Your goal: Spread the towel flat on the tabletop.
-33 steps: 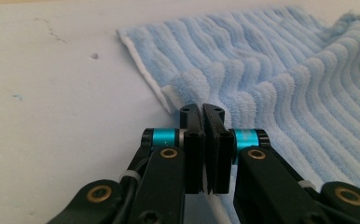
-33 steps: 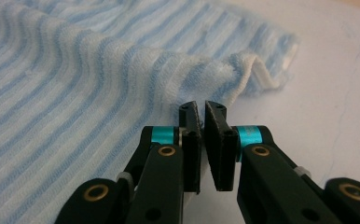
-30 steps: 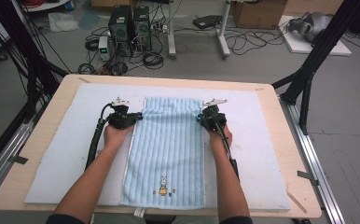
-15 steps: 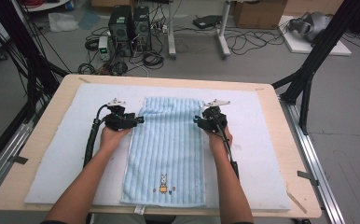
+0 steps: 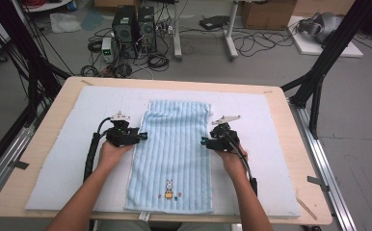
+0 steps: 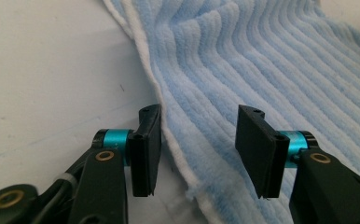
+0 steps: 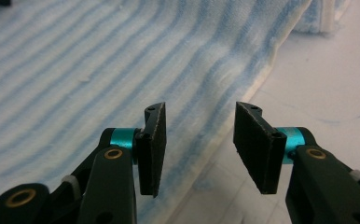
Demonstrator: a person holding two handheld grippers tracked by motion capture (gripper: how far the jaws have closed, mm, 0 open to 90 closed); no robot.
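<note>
Towel's (image 5: 174,154) near hem cut off, perhaps folded.

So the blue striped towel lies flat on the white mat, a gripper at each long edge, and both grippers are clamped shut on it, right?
Not quite. Both the left gripper and the right gripper stand open at the towel edges, as each gripper view shows. The rest holds.

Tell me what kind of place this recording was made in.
Most likely a lab or workshop set up for recording. A wooden table sits inside a black metal frame, with desktop computers and loose cables on the grey floor behind it.
</note>
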